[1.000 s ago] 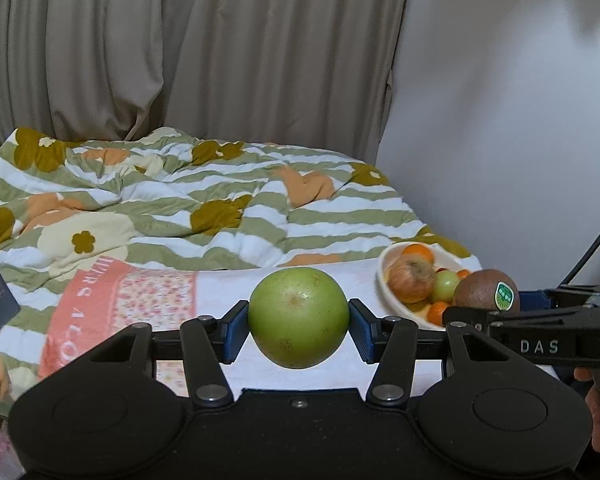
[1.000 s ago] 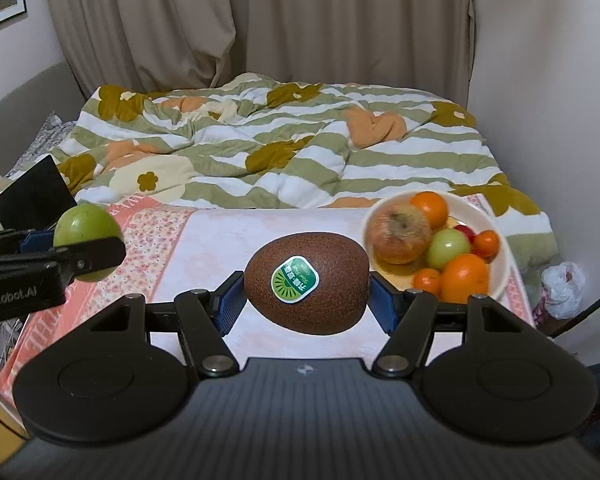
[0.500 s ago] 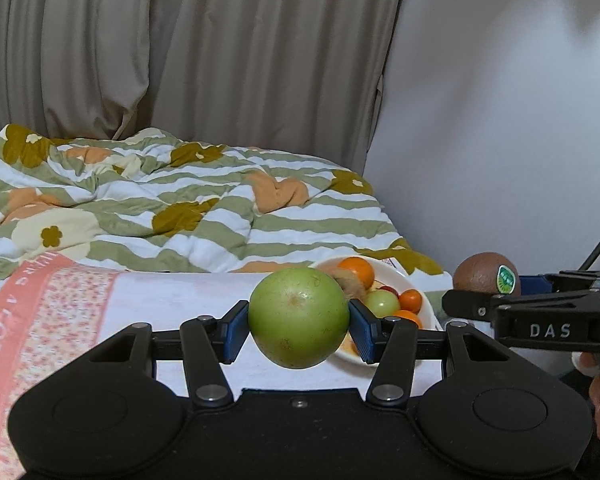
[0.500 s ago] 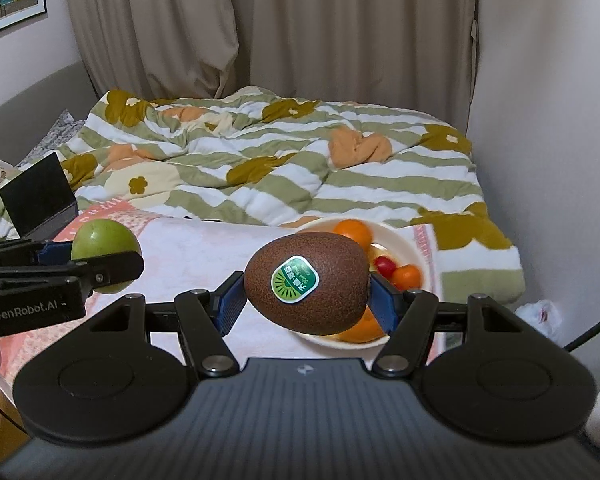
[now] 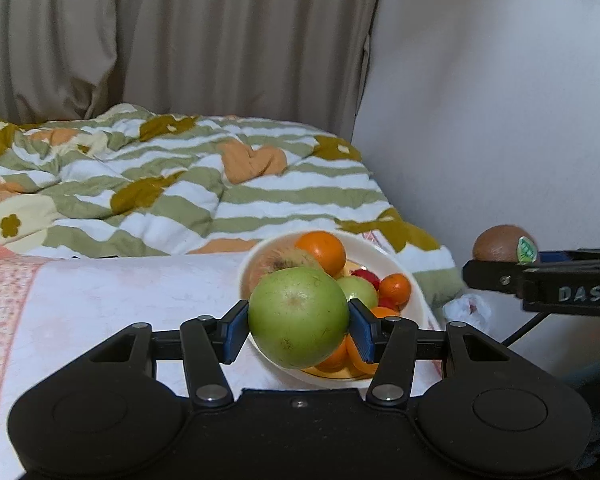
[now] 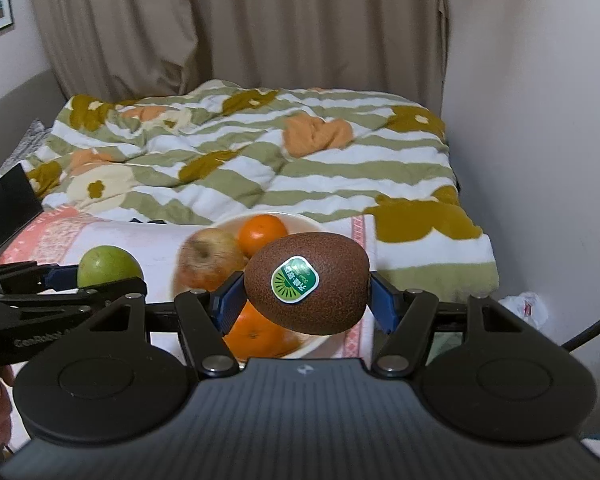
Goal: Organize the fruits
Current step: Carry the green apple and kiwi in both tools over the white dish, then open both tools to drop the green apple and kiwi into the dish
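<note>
My left gripper (image 5: 299, 330) is shut on a green apple (image 5: 299, 316), held just in front of and over the white fruit bowl (image 5: 396, 268). My right gripper (image 6: 307, 300) is shut on a brown kiwi (image 6: 306, 282) with a green sticker, held over the same bowl (image 6: 228, 226). The bowl holds a reddish apple (image 6: 210, 256), oranges (image 6: 260, 232), a small green fruit (image 5: 358, 290) and small red fruits. The kiwi also shows in the left wrist view (image 5: 500, 242), the green apple in the right wrist view (image 6: 108, 266).
The bowl stands on a pink-white floral cloth (image 5: 100, 292) over a table. Behind lies a bed with a striped green, white and orange quilt (image 6: 260, 152). A white wall (image 5: 500, 100) is at right, curtains (image 6: 220, 20) behind, a black tablet-like object (image 6: 10, 204) at left.
Both grippers have moved toward the bowl with their fruits; the bowl now sits directly behind the green apple and under the kiwi. Both grips are unchanged.
</note>
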`<state>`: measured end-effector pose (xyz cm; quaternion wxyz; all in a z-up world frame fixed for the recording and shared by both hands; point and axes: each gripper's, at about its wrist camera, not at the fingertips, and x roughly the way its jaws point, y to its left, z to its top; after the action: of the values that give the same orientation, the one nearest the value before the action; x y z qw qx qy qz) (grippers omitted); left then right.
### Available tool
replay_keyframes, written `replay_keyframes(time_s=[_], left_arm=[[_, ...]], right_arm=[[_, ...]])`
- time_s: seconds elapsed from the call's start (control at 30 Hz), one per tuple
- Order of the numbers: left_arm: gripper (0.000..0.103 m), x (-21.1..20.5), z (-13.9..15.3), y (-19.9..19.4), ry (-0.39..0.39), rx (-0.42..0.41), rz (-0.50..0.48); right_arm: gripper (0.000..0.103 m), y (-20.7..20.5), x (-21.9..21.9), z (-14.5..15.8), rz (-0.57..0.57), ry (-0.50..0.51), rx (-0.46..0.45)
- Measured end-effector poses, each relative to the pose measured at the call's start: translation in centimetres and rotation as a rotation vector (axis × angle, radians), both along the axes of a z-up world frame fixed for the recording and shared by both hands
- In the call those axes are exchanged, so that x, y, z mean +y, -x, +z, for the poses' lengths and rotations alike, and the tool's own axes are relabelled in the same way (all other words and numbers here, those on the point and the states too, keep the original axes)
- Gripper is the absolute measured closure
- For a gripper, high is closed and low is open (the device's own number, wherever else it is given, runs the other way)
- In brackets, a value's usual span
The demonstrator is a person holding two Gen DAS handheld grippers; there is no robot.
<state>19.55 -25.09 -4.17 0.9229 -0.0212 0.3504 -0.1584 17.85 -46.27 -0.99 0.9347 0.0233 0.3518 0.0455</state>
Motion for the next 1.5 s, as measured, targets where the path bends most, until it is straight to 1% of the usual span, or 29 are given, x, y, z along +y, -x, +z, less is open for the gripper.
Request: replay_keyframes(time_s=[0.27,0.37,0.47,0.53,0.57,0.6,0.73,1.03,1.13,1.23,1.4,1.5], left_arm=[[0.046,-1.5,-3.9,-2.5,-0.072,0.034,-0.02],[0.046,-1.7,-4.6,-3.2,-0.085,0.045,-0.029],[0.045,-1.8,-4.6,-3.2,-0.098,0.031,-0.034],[0.026,-1.7,-4.4,-3.2,-0.079,0.021,-0.036],[0.009,-1.6,-4.3,-3.3,-0.069,0.02,-0.035],[0.005,-1.5,-4.3,-3.4,-0.067,0.018,-0.037],[0.005,-1.3,-3.9,-3.5,-0.092,0.031,-0.036],[0.005,1.4,-2.0,-2.6,-0.09,0.022,0.007],[0.005,2.5,-1.3,-2.6,-0.083,0.014,0.028],[0.005,3.4,-0.9,-2.6,-0.081,0.007,0.057],[0.005,4.7,-0.8,-2.8,-0.069,0.011,0.095],[0.005,5.1,-0.9,-2.5,-0.079,0.014,0.106]], right_arm=[[0.023,-2.4,-1.5,-2.5,-0.023,-0.014,0.038],[0.023,-3.0,-1.6,-3.0,-0.028,-0.019,0.044],[0.023,-3.5,-1.4,-3.1,-0.032,-0.012,0.048],[0.023,-3.8,-1.4,-3.2,-0.037,-0.013,0.048],[0.023,-3.9,-1.3,-3.1,-0.041,-0.015,0.049],[0.023,-4.1,-1.3,-3.1,-0.044,-0.017,0.05],[0.023,-4.6,-1.2,-2.8,-0.058,-0.025,0.048],[0.023,-7.8,-0.1,-2.5,-0.029,-0.006,0.051],[0.023,-9.3,0.5,-3.2,-0.005,0.014,0.066],[0.023,-10.6,1.0,-4.3,0.02,0.003,0.081],[0.023,-12.3,1.5,-6.4,0.044,0.0,0.107],[0.023,-13.1,1.5,-7.5,0.062,-0.006,0.123]])
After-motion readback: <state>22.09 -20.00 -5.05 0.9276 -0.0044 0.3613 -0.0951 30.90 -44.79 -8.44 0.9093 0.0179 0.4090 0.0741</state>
